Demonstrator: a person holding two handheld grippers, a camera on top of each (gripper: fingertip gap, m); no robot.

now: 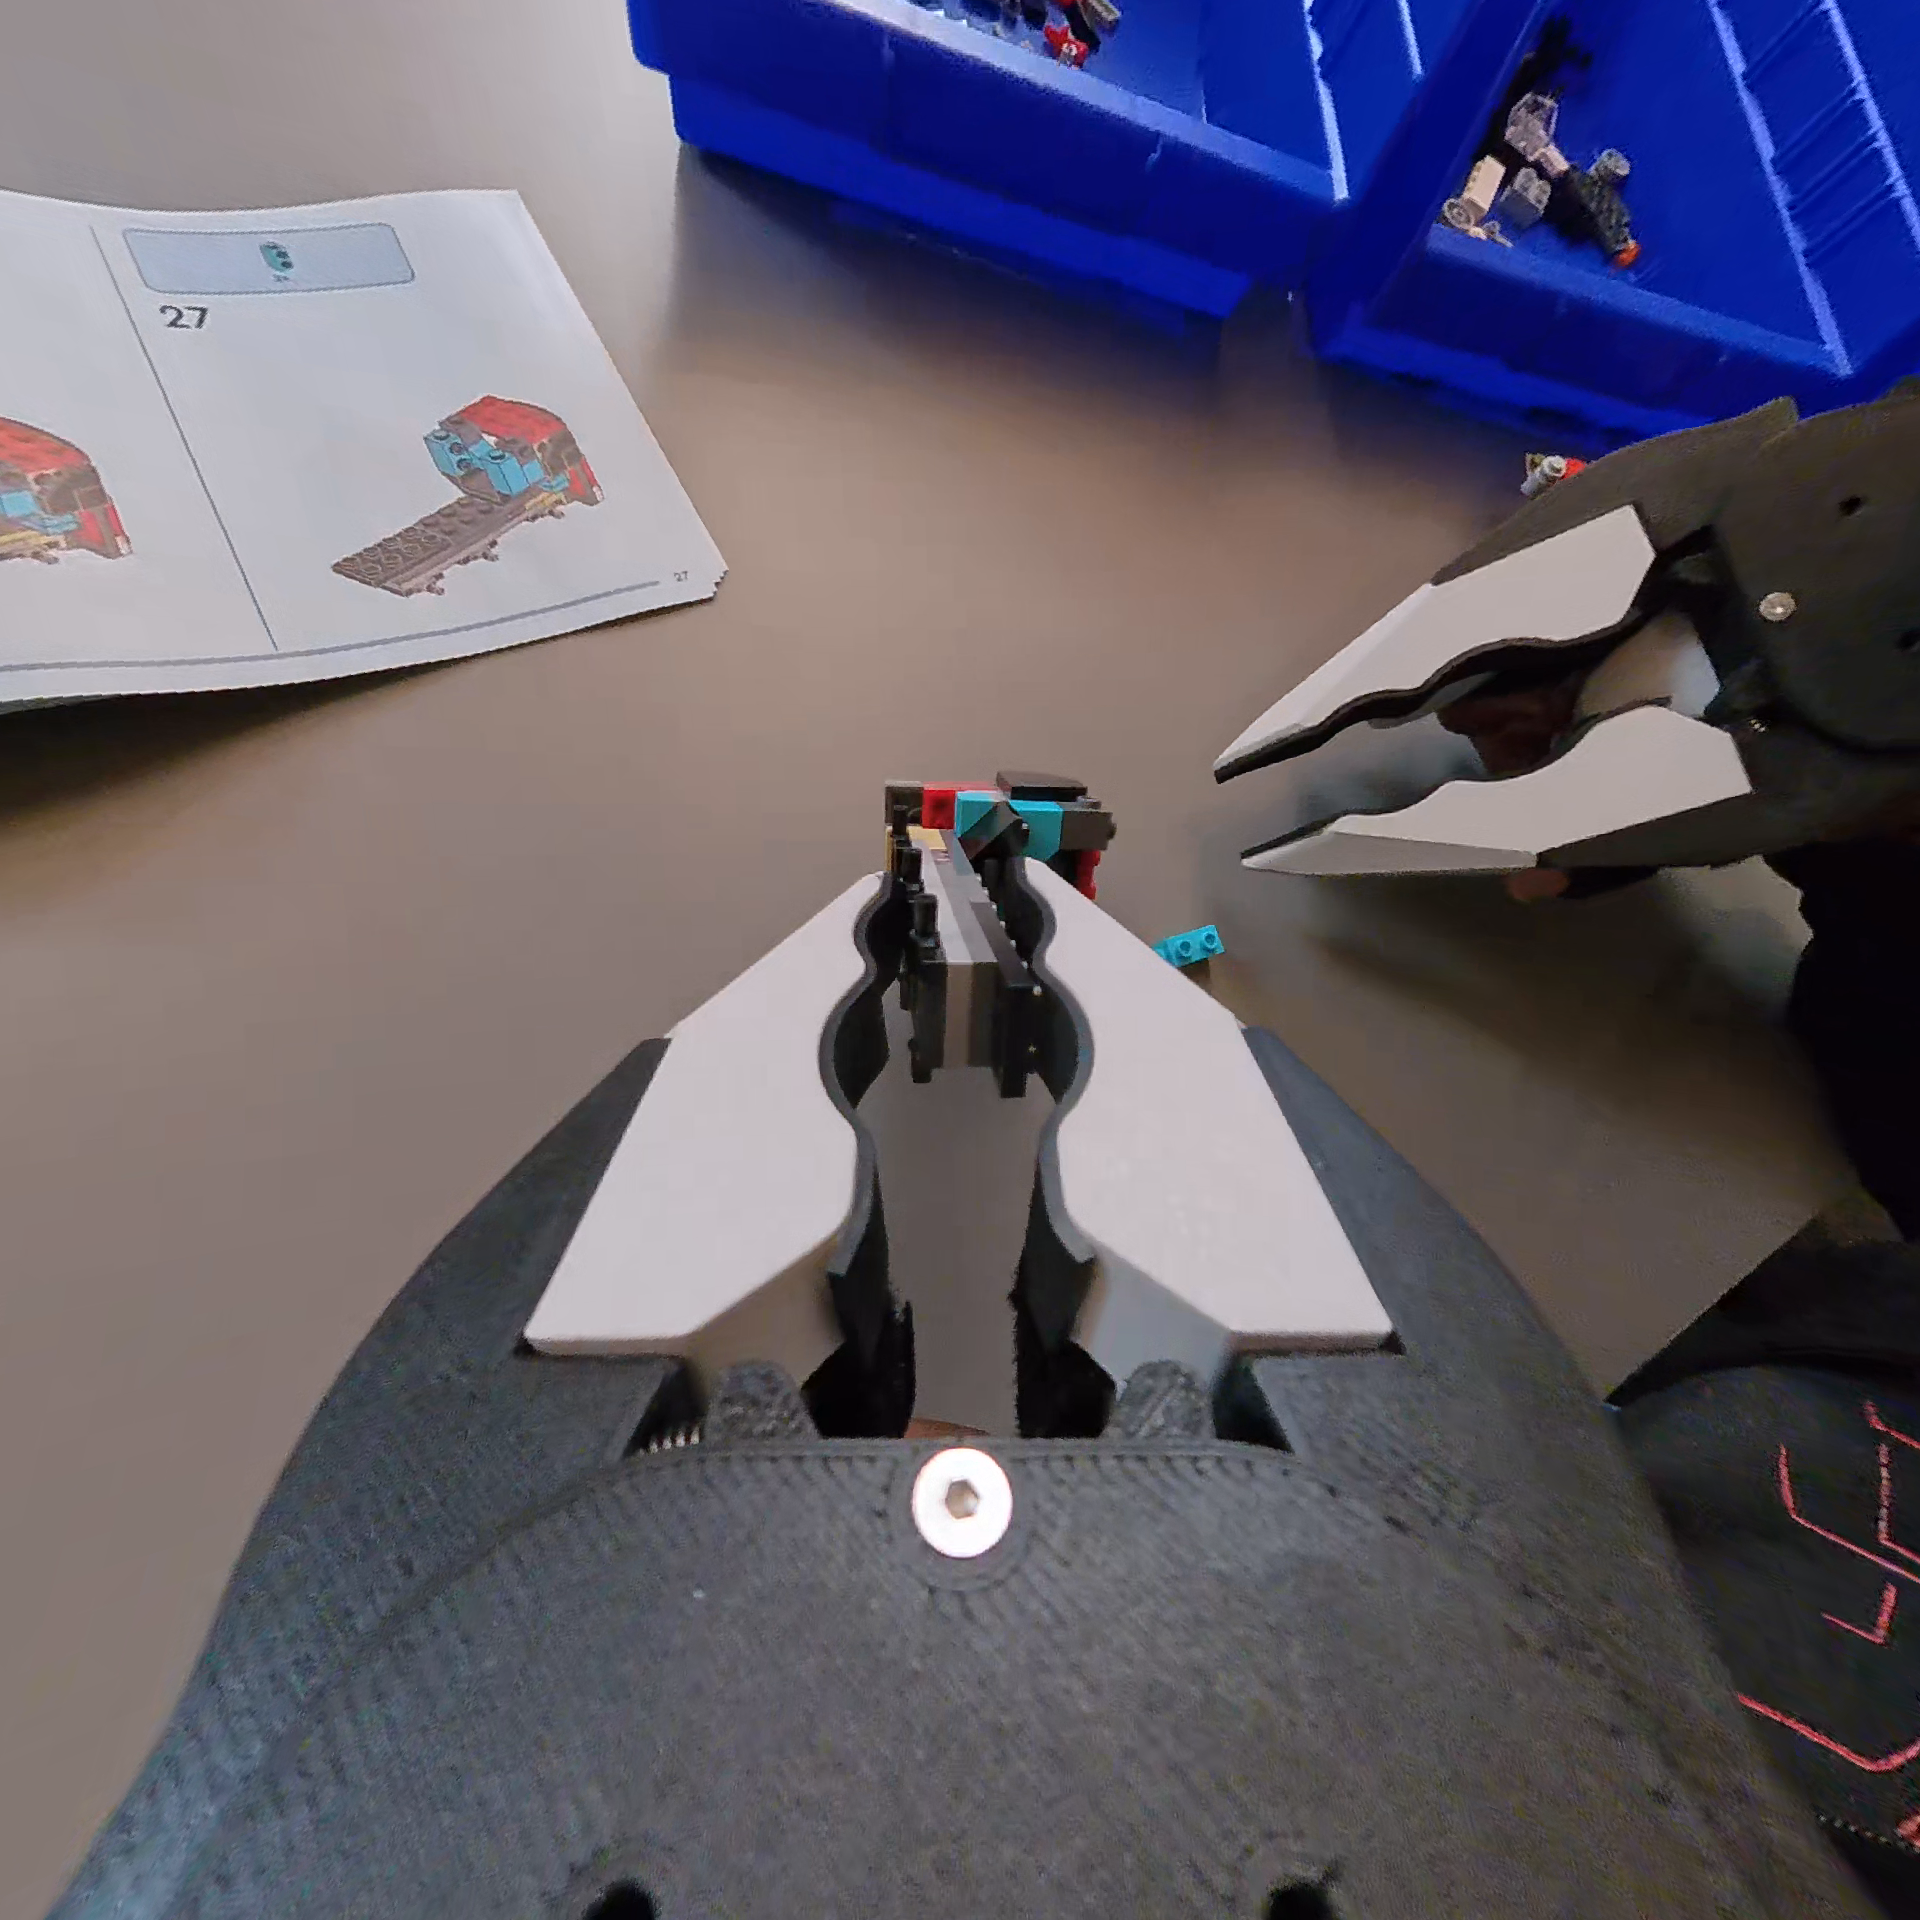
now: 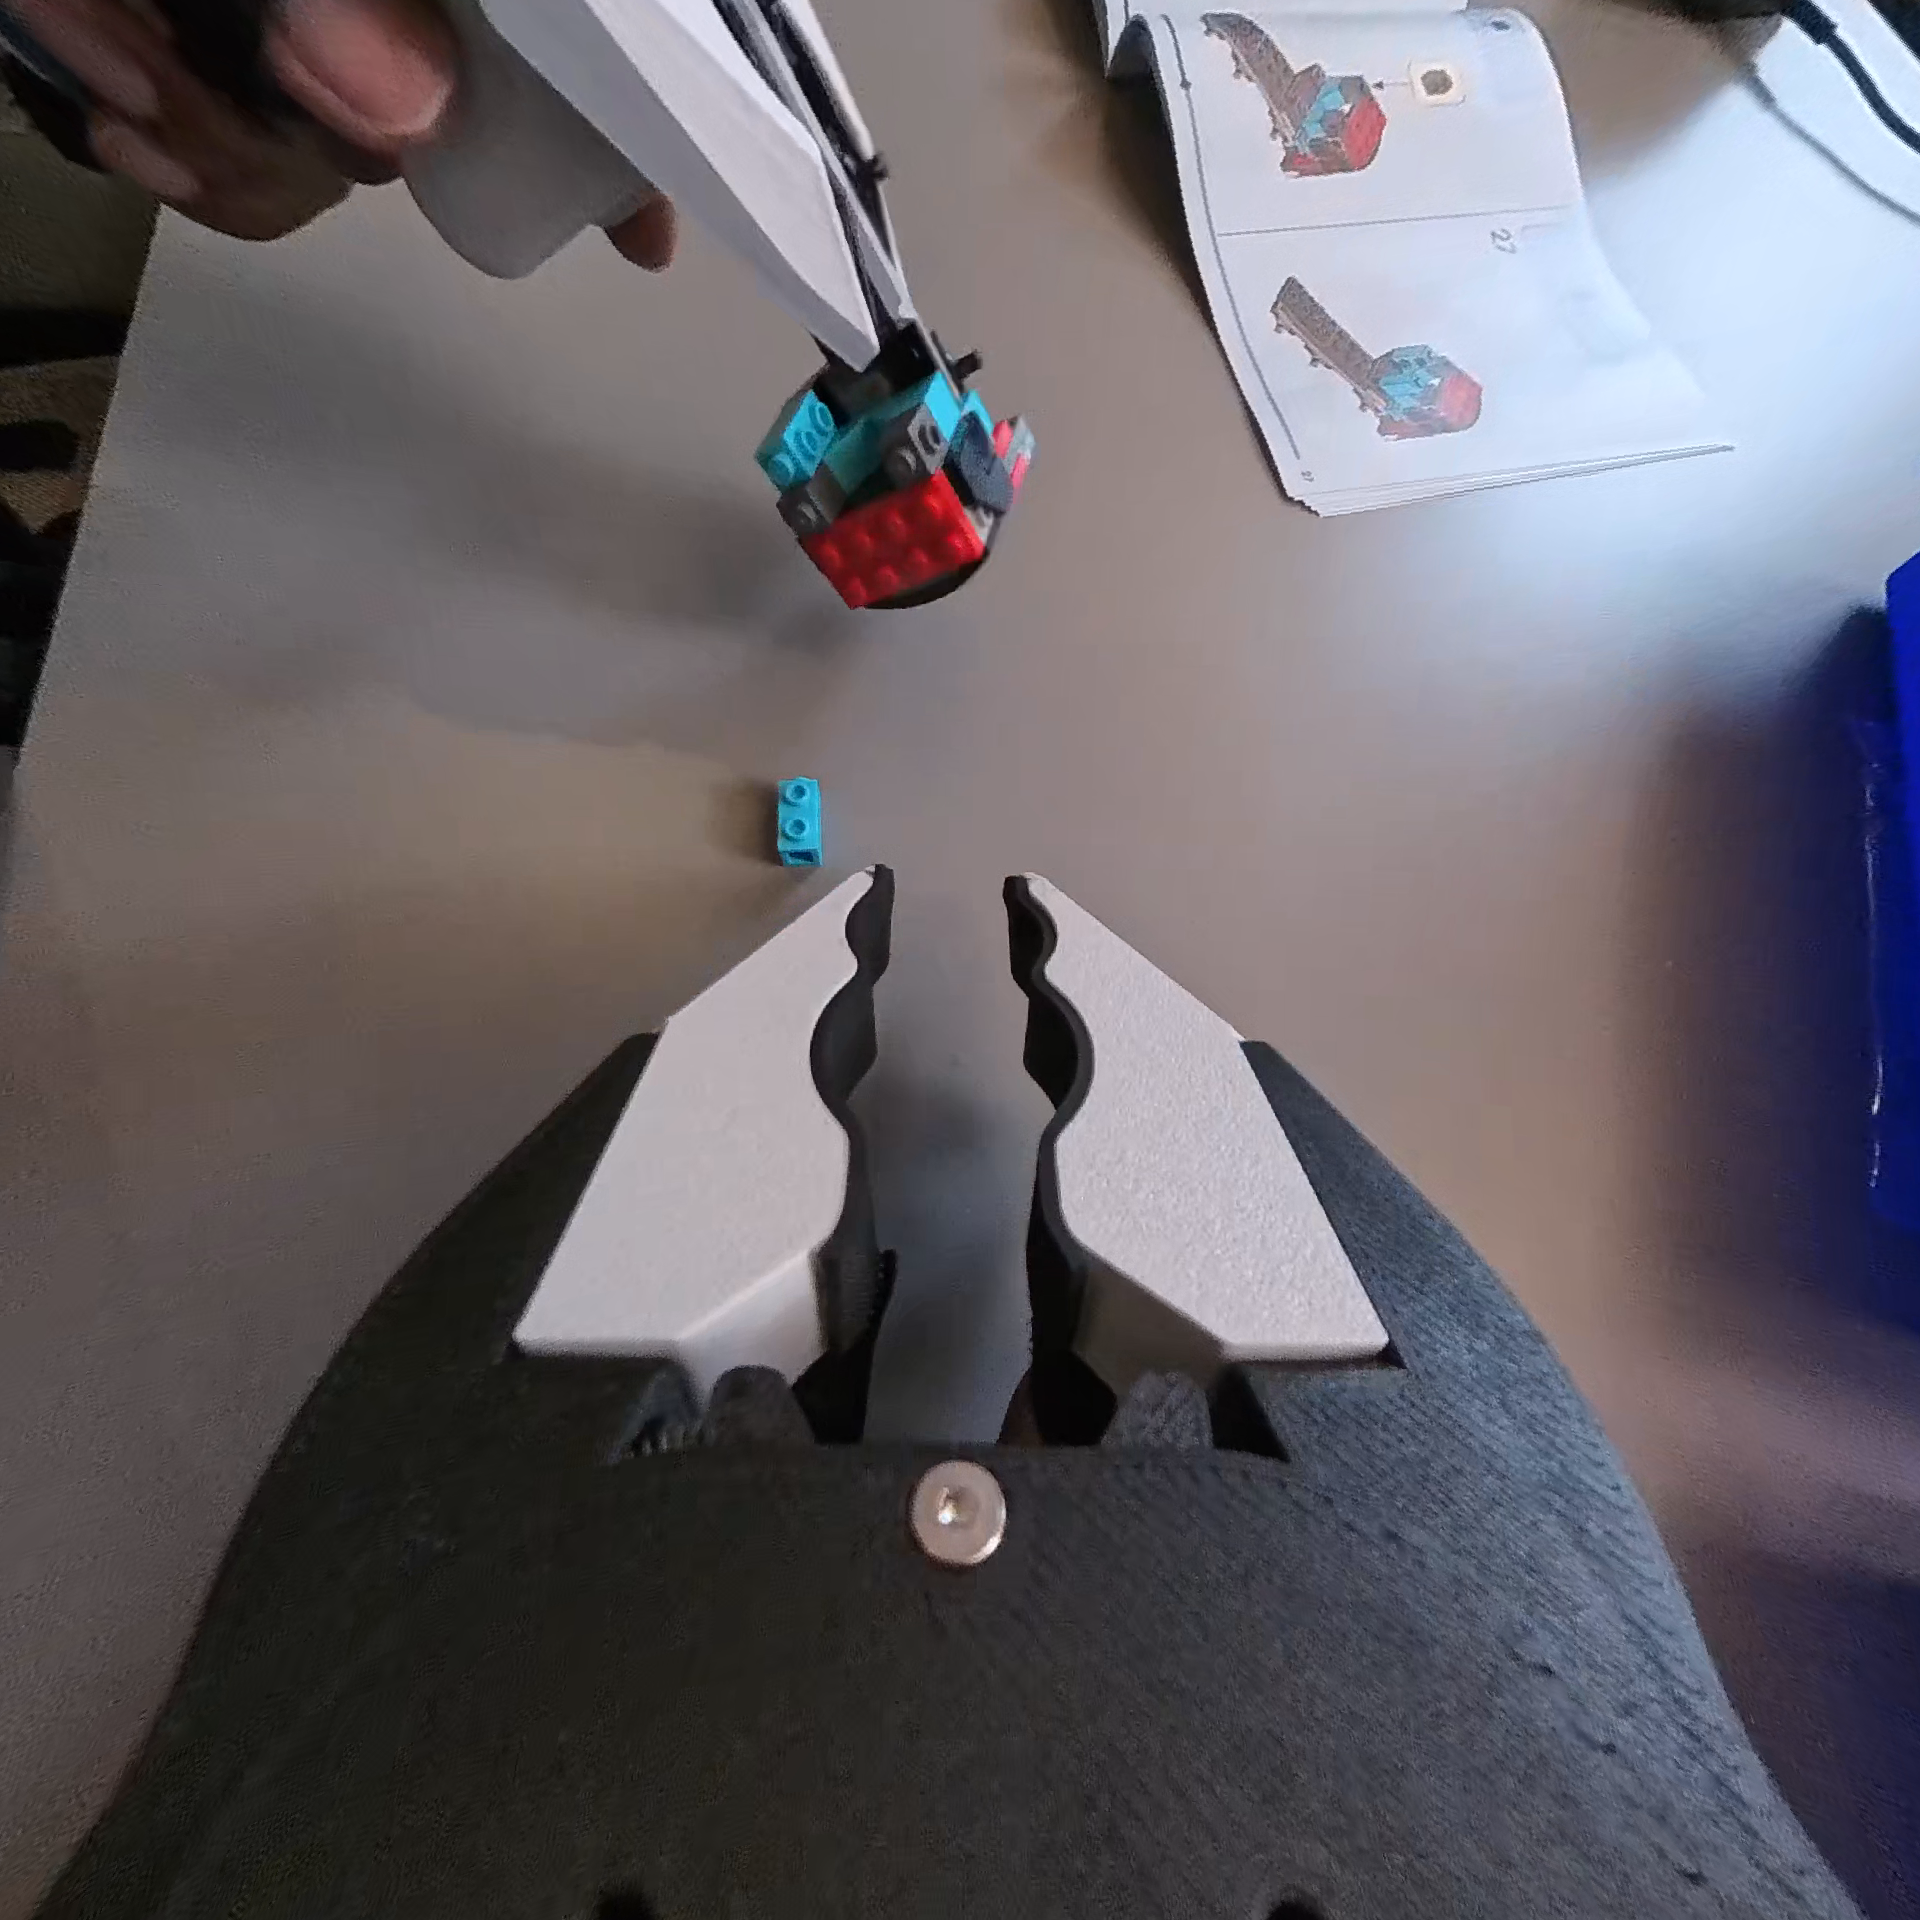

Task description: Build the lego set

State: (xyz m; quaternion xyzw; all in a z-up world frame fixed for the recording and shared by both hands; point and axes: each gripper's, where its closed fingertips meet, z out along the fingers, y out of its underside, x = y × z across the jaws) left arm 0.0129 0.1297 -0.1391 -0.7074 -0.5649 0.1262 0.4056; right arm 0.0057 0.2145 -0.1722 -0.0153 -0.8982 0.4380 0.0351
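Observation:
My left gripper is shut on the long dark plate of a part-built lego model with red, teal and black bricks at its far end. It holds the model above the table; the model also shows in the right wrist view. A loose teal 1x2 brick lies on the table just right of the left gripper's tip. In the right wrist view this brick lies just ahead and left of my right gripper, which is open and empty, low over the table. The right gripper also shows in the left wrist view.
An open instruction booklet lies at the left; it also shows in the right wrist view. Two blue bins with small parts stand at the back right. A hand holds the left gripper. A small red-and-grey piece lies by the bins. The tips of one gripper are about 10 centimeters away from the tips of the other.

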